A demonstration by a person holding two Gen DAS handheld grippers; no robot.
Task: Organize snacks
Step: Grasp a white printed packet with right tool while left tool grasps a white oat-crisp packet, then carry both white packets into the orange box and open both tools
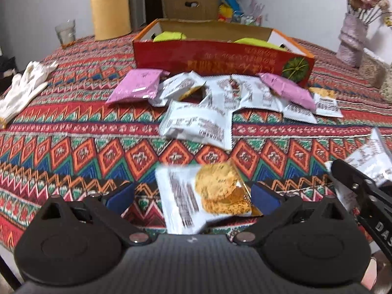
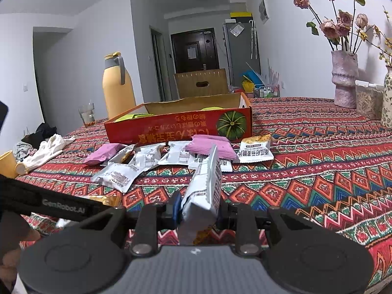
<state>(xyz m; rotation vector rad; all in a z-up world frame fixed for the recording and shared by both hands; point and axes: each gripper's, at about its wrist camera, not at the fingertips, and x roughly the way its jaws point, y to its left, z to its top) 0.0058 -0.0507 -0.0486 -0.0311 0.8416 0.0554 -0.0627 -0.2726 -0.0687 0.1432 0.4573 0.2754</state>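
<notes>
Over patterned cloth [image 1: 73,132]: right gripper [image 2: 199,208] pinching packet [image 2: 205,186] edgewise, left gripper [image 1: 193,196] agape around blurred packet [image 1: 203,196], risking slip.

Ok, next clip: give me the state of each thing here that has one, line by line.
Left gripper: open, a cracker packet lying flat between its fingers.
Right gripper: shut on a white snack packet, held on edge.
Red pumpkin box: open, yellow-green packets inside.
Loose packets: sealed, lying on the tablecloth beside the box.
Yellow thermos jug: upright, lid closed.
</notes>
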